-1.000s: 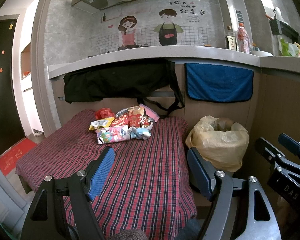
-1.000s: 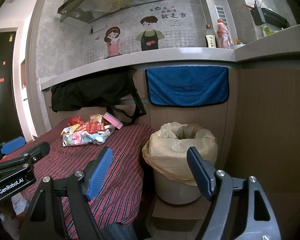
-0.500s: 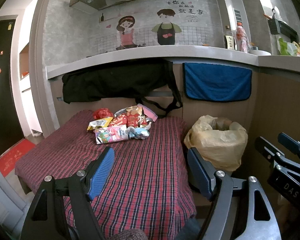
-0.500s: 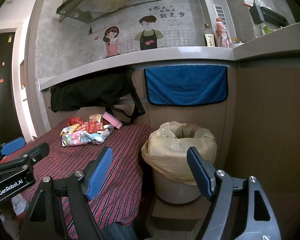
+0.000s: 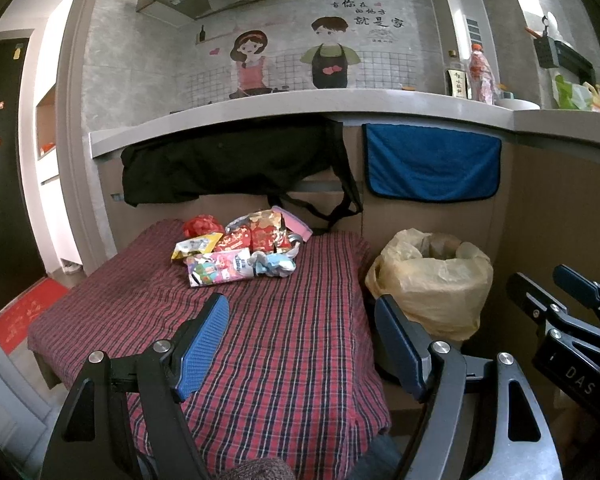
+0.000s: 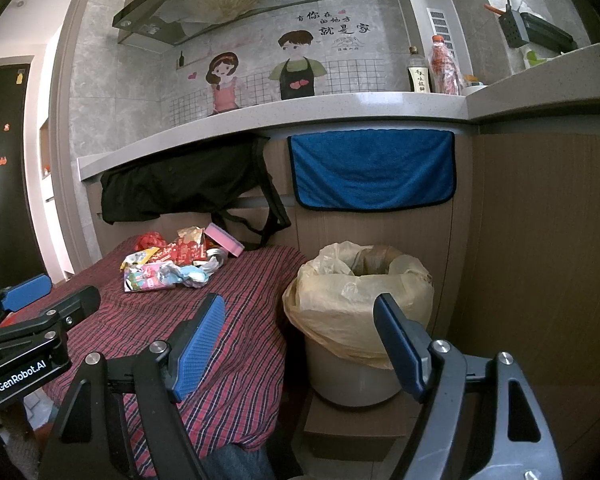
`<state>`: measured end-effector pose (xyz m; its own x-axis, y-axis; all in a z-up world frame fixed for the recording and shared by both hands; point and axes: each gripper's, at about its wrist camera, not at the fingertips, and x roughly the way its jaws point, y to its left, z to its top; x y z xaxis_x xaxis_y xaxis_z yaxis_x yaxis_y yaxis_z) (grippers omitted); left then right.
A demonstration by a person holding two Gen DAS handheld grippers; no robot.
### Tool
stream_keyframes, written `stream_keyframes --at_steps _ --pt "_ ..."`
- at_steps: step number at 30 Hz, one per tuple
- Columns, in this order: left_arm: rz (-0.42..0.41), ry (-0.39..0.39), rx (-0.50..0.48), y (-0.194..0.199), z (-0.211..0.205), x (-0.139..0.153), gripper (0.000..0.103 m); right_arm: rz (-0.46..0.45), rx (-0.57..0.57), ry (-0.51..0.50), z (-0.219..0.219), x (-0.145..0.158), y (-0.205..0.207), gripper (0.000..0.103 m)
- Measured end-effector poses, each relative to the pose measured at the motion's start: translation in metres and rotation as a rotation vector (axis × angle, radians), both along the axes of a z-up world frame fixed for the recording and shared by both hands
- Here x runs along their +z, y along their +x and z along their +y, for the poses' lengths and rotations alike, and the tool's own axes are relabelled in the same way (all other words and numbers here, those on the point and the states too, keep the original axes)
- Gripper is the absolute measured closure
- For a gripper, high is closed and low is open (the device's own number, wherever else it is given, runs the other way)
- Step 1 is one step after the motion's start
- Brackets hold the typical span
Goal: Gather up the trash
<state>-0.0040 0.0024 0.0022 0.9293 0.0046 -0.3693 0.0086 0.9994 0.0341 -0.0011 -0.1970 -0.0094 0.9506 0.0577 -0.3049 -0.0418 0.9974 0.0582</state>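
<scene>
I have drifted my left tool [image 5: 302, 344] slightly rightward and back relative to the trash pile [image 5: 240, 250], while my right tool [image 6: 300, 344] has edged just a little toward the lined bin [image 6: 360, 300].

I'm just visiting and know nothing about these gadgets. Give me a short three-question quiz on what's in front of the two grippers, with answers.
1. True or false: the left gripper is holding a wrapper.
2. Multiple choice: the pile of wrappers lies on A) the floor, B) the checked cloth, C) the grey counter.
3. Fill in: the bin is lined with a yellowish plastic ____.

Key
1. False: both it and the right gripper are open, with nothing between the fingers.
2. B, toward the far end of the cloth.
3. Bag; the bin stands beside the cloth's edge, below the blue towel.
</scene>
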Motion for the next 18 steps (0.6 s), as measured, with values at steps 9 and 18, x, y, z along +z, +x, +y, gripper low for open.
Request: stream_keyframes --at_steps 9,18 --pt "-0.001 -0.001 0.001 0.001 -0.0006 -0.0006 0.027 0.002 0.003 0.001 -0.0005 0.0004 0.0001 0.028" --pt "0.002 -0.001 0.001 0.001 0.0007 -0.0002 0.027 0.003 0.0 0.001 -0.002 -0.0023 0.0006 0.028"
